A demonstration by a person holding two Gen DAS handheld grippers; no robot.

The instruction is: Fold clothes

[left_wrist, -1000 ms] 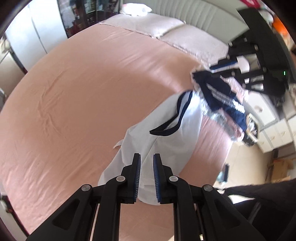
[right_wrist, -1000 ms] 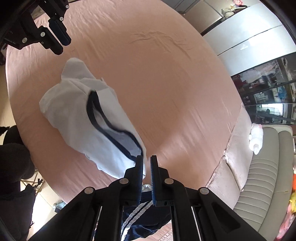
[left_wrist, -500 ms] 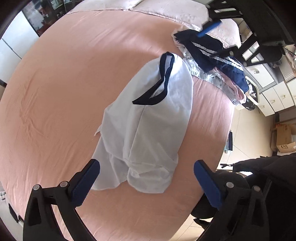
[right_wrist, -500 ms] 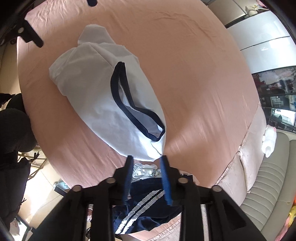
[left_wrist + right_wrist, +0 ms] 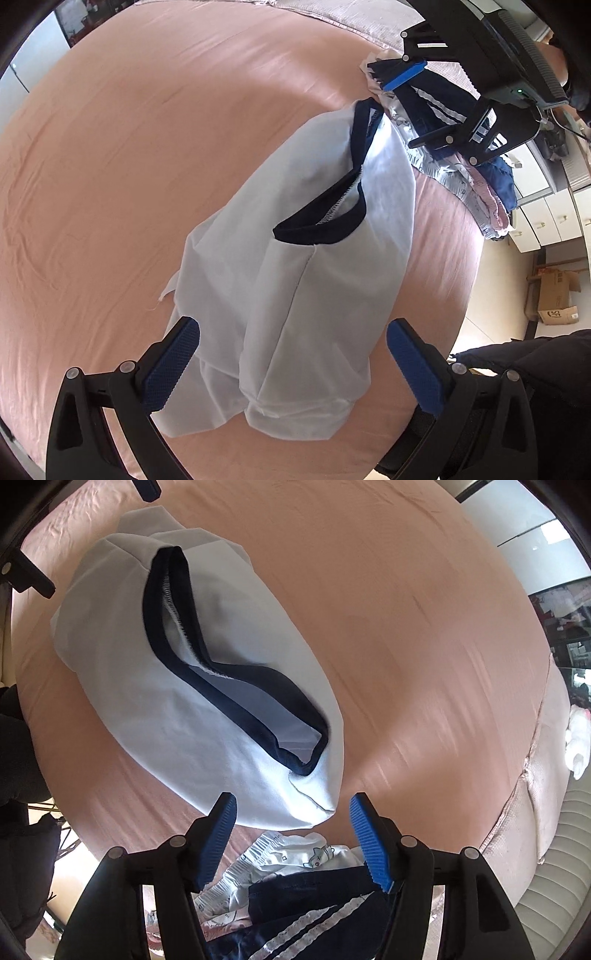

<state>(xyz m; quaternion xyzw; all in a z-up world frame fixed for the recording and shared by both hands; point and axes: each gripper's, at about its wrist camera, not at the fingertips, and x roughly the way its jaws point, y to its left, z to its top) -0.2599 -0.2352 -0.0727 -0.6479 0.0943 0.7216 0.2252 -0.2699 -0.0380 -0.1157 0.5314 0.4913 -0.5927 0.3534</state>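
On the bed: a white T-shirt [image 5: 295, 280] with a navy neckband [image 5: 236, 679] lies bunched on the pink sheet [image 5: 129, 166], near the bed's edge and just beside a pile of other clothes [image 5: 295, 878].
Left hand-held gripper [image 5: 295, 365]: jaws spread wide, nothing pinched; the shirt's hem end lies below and between the blue pads, apart from both.
Right hand-held gripper [image 5: 295, 830]: jaws partly apart and just been opening, nothing held; the shirt's shoulder corner sits between the pads without being pressed.
What has just changed: both sets of jaws, closed on the shirt a second ago, have let go, and the shirt, which then hung stretched between them, now rests on the sheet.
Meaning for the task: the garment looks laid down but not flat; it is crumpled, with the neck hole gaping, so spreading or a fresh grasp seems needed before any fold.
Difference from the earlier frame: the shirt fills far more of both views, so both grippers have come down toward it; the pile of navy striped and printed clothes appears unmoved.
Progress: early, no fold made yet.
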